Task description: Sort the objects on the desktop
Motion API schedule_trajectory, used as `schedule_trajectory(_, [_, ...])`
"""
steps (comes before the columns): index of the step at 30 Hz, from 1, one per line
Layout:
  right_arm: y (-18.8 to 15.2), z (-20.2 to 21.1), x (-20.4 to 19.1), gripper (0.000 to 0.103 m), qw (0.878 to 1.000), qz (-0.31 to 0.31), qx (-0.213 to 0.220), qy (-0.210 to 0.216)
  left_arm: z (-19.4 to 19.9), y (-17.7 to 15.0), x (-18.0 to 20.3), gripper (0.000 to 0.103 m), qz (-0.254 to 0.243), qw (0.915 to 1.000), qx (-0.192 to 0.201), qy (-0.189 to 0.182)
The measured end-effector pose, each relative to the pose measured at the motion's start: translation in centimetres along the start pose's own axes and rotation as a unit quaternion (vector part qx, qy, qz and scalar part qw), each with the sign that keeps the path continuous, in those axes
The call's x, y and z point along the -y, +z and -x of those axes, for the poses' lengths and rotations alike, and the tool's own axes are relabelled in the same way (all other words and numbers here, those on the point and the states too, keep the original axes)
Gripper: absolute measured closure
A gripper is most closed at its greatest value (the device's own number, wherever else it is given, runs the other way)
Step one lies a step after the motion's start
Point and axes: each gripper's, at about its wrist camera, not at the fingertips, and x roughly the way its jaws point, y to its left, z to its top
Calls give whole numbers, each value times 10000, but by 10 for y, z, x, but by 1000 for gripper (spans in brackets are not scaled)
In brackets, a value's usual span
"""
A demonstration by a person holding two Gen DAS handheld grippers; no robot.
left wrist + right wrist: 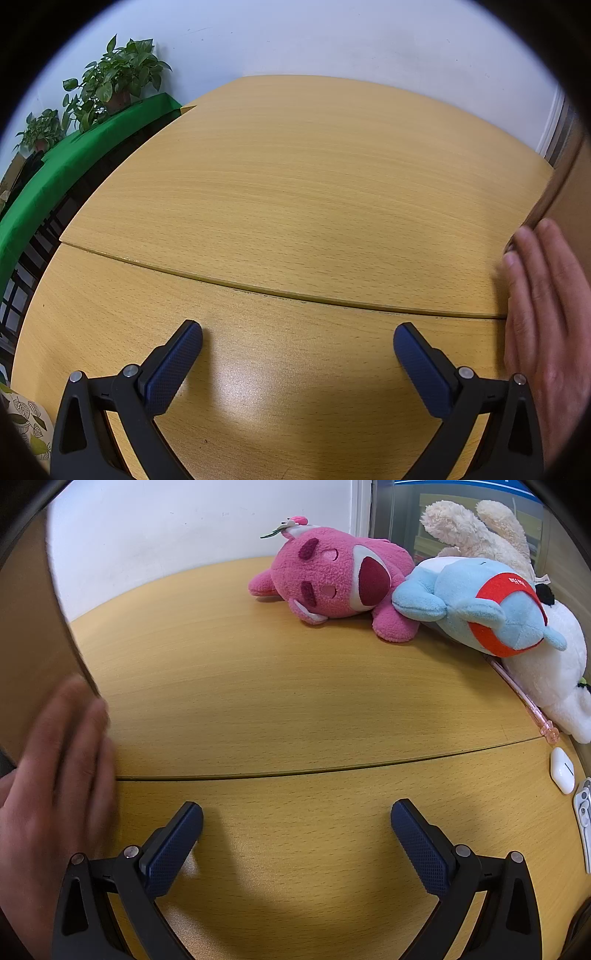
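Pink plush toy (332, 583), lying sideways, desk (295, 701)

**Wood grain, plush and textured pads**

The table (295, 184) is light wood-grain laminate, smooth with a soft sheen. The gripper fingers (173, 365) carry dark blue, finely dimpled pads on matt black plastic with bright metal pins. The pink plush toy (332, 579), the light blue plush toy (461, 598) and the white plush toy (554, 672) are fuzzy cloth. The earbud case (562, 770) is glossy white plastic.

Bright even light, glare patch on table (236, 387), motion-blurred hand (55, 775), fisheye-dark corners
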Motion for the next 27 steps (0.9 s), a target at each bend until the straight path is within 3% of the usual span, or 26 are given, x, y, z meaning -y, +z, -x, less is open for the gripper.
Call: schedule_trajectory(27, [0,-2,0,0,10000,3,4,-6,1,1,0,0,-12,10000,3,-13])
